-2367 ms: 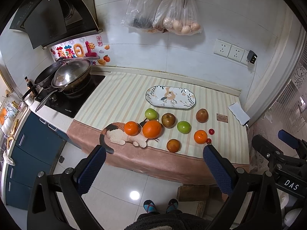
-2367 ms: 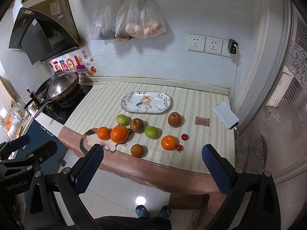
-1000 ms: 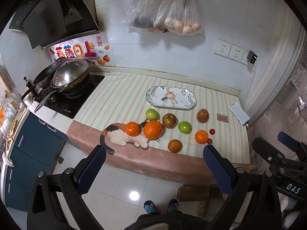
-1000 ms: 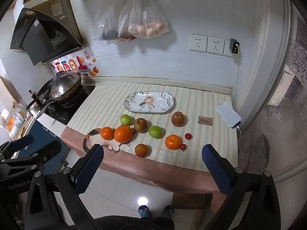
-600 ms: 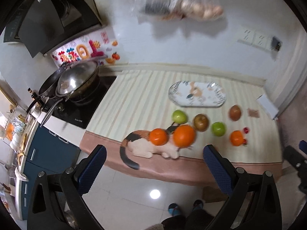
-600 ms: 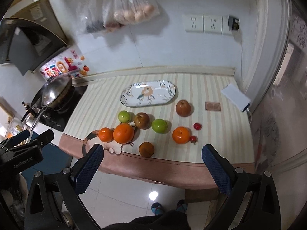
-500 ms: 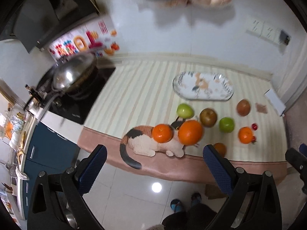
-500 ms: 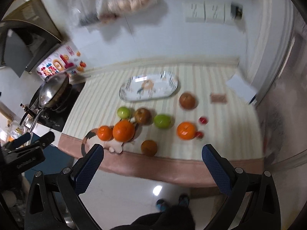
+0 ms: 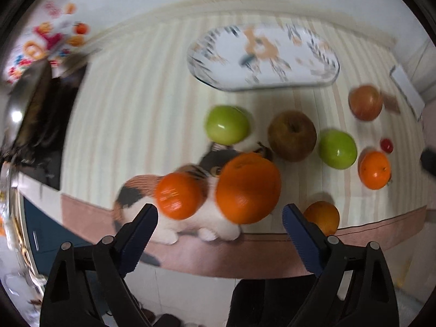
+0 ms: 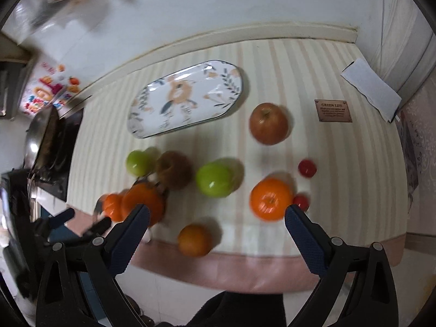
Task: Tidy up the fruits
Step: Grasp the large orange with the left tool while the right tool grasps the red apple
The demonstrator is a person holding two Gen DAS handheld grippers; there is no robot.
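both grippers, left gripper [image 9: 218,226] and right gripper [image 10: 216,227], fingers released and empty above fruit-strewn bench [image 10: 340,190]; plate [image 10: 185,99] bare, awaiting fruit.

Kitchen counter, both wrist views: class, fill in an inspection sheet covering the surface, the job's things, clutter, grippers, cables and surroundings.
Surface: striped cloth over the counter, pink border at the front edge.
Job's things: oval plate bare; two green apples, a brown apple, a red apple, four oranges and two small red fruits lie on the cloth.
Clutter: cat-shaped mat under two oranges; brown card; white paper.
Grippers: left hand-held gripper open, jaws just been closing, holding nothing; right hand-held gripper open, empty.
Cables: nothing seen.
Surroundings: wok on the hob, tiled wall.
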